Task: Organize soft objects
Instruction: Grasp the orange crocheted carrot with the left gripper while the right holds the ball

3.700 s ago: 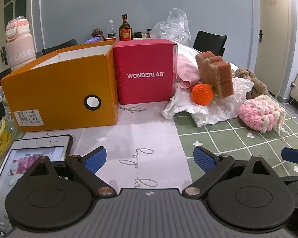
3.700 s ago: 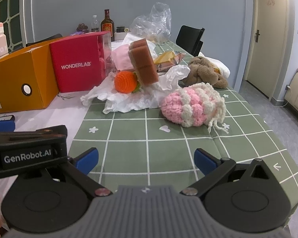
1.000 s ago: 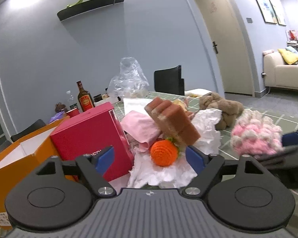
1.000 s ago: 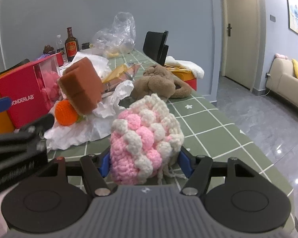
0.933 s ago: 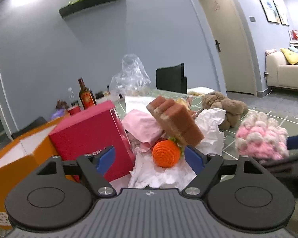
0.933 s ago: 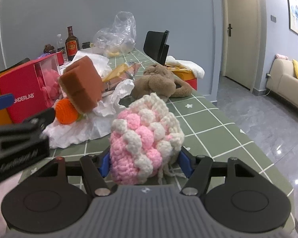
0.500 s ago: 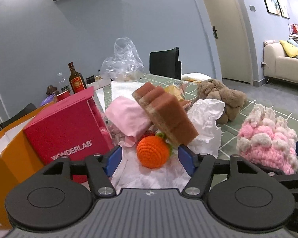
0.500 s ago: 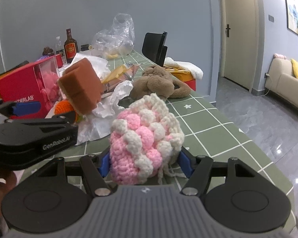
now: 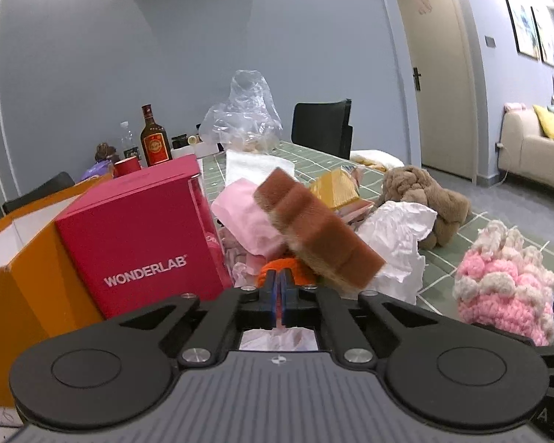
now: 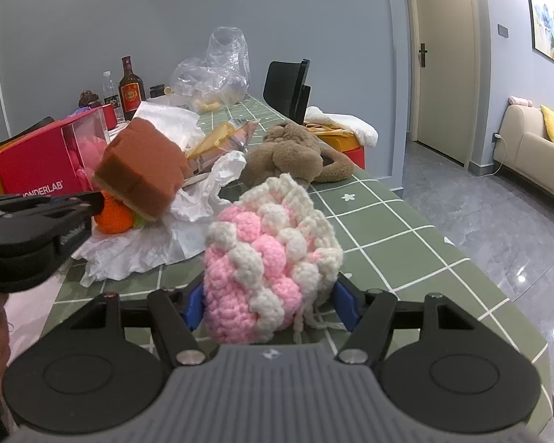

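My right gripper [image 10: 271, 308] is shut on a pink and white crochet pouch [image 10: 273, 262], which also shows in the left wrist view [image 9: 506, 284]. My left gripper [image 9: 278, 288] is shut with its blue pads together, just in front of an orange crochet ball [image 9: 299, 271]; whether it pinches the ball or the white paper [image 9: 399, 243] I cannot tell. The ball [image 10: 112, 217] lies on that crumpled paper under a tilted brown sponge block [image 9: 317, 232]. A pink cloth [image 9: 243, 217] lies behind it. A brown plush toy [image 10: 295, 158] lies further back.
A red WONDERLAB box [image 9: 144, 243] and an open orange box [image 9: 22, 269] stand at the left. Bottles [image 9: 155, 144], a clear plastic bag [image 9: 243, 114] and a black chair [image 9: 323, 129] are at the far end. The green checked tablecloth [image 10: 387, 229] ends at the right, over a tiled floor.
My left gripper has closed from wide open to fully shut at the orange ball. The right gripper keeps its hold on the crochet pouch, barely moved.
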A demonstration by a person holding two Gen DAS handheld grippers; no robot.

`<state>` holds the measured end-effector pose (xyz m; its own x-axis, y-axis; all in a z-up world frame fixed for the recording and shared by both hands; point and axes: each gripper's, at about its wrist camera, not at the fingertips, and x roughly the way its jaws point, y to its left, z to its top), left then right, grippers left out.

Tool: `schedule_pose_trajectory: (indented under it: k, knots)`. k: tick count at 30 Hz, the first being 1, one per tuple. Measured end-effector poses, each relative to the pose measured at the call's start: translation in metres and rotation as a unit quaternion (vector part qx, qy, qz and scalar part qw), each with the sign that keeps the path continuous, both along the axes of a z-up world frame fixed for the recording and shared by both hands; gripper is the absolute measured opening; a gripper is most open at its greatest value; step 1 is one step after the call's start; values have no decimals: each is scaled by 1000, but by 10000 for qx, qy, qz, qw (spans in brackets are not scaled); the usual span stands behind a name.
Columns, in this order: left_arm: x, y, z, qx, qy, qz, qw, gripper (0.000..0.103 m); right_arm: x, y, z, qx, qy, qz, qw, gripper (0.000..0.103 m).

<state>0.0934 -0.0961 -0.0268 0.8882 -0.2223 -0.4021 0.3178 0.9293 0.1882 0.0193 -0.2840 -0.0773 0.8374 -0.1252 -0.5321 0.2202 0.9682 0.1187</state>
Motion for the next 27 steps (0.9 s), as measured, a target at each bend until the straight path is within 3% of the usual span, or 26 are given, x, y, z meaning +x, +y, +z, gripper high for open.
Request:
schedule_pose_trajectory:
  k: [6, 11, 12, 15, 16, 21, 23, 25, 27]
  knots:
    - [-14, 18, 4, -242, -66, -129, 9996, 1, 2, 3, 0, -103, 41, 4, 9999, 67]
    - [-12, 17, 4, -88, -86, -164, 9998, 6, 2, 4, 0, -124, 49, 10, 9999, 67]
    - [-11, 14, 4, 31, -141, -166, 9998, 14, 3, 4, 0, -133, 51, 14, 9999, 67]
    - [-8, 4, 0, 452, -218, -105, 9987, 70, 3, 4, -1, -140, 56, 18, 9999, 67]
    - [-6, 1, -1, 517, -255, -100, 9983, 76, 3, 4, -1, -138, 57, 18, 9999, 67]
    - [4, -13, -5, 1060, -388, -134, 9935, 84, 4, 3, -1, -74, 53, 25, 10000, 69]
    - [15, -19, -8, 1200, -249, -257, 9921, 81, 4, 3, -1, -66, 49, 27, 10000, 69]
    - [23, -23, -14, 1218, -13, -359, 9919, 61, 4, 3, -1, -71, 52, 26, 10000, 69]
    - [27, -24, -18, 1163, 239, -532, 9915, 46, 4, 3, -1, -74, 51, 28, 10000, 69]
